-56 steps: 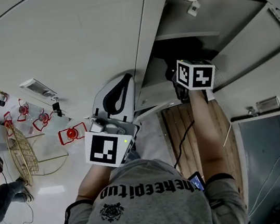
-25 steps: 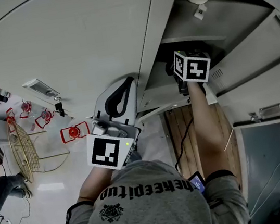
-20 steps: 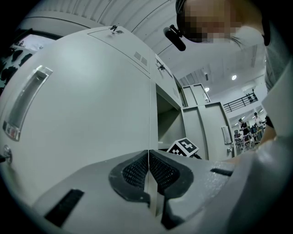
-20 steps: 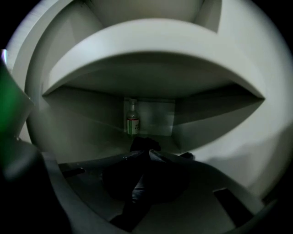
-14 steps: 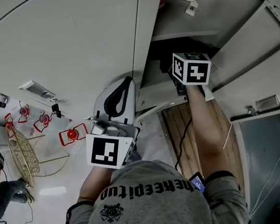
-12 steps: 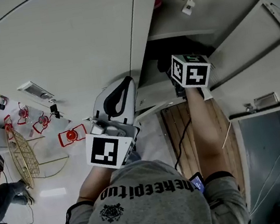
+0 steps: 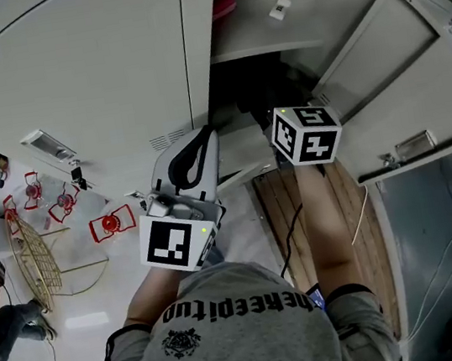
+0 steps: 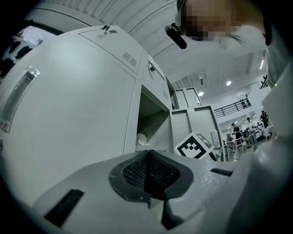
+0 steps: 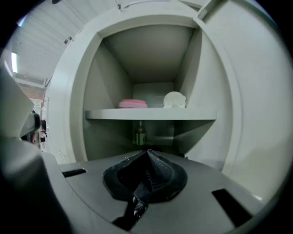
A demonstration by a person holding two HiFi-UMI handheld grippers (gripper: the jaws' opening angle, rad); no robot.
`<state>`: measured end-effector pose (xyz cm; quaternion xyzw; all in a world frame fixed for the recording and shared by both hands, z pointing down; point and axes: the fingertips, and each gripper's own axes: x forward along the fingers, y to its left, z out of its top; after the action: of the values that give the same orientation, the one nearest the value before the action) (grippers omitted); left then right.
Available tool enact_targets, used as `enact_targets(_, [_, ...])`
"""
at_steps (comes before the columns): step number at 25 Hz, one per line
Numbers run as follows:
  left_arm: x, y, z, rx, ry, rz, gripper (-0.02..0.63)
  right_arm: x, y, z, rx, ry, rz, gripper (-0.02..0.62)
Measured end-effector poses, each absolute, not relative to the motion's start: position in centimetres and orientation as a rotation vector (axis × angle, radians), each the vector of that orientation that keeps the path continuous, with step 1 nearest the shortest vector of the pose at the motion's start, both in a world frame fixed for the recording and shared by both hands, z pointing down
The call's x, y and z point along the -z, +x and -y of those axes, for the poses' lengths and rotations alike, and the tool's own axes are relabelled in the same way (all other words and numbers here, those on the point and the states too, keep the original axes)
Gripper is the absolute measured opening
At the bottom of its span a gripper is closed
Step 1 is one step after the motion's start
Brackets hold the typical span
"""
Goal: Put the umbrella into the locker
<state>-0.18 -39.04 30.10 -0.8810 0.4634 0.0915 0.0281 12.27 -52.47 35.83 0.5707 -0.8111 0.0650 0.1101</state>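
The open locker [image 7: 400,97] is grey, with its door swung out to the right. Its shelf [image 9: 151,114] carries a pink thing [image 9: 132,103] and a white round thing [image 9: 174,99]. Under the shelf stands a green bottle [image 9: 139,133]. In the head view the lower compartment [image 7: 267,92] is a dark mass where I cannot make out the umbrella's shape. My right gripper [image 9: 147,151] is shut just outside the opening, and a small black crinkled scrap shows low in the seam of its pads. Its marker cube [image 7: 305,135] faces up. My left gripper [image 7: 200,133] is shut and empty, left of the opening by a closed door.
The closed locker doors [image 7: 89,69] take up the left. On the floor at lower left are red stands [image 7: 109,223], a wire basket [image 7: 38,256] and a seated person [image 7: 2,325]. A wooden strip [image 7: 286,208] with a cable lies under my right arm. A grey cabinet [image 7: 448,242] stands at right.
My right gripper has drawn back out of the dark lower compartment toward me. The left gripper has hardly shifted in the view.
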Motion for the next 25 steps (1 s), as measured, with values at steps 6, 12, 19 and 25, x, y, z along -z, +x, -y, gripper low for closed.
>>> enact_targets(6, [-29.7, 0.5, 37.7, -0.299, -2.719, -1.429, 0.009, -34.3, 12.9, 48.9, -0.159, 1.707, 2.421, 0.003])
enact_targets(12, [-29.3, 1.3, 36.2, -0.319, -2.715, -1.429, 0.009, -32.3, 13.7, 45.0, -0.105, 1.756, 2.452, 0.003])
enact_targets(19, [-28.6, 2.2, 34.2, -0.341, -2.705, -1.425, 0.009, -30.8, 14.7, 40.6, -0.047, 1.810, 2.469, 0.003])
enact_targets(25, [-27.9, 3.0, 32.5, -0.356, -2.691, -1.420, 0.009, -29.5, 16.2, 37.3, -0.022, 1.866, 2.497, 0.003])
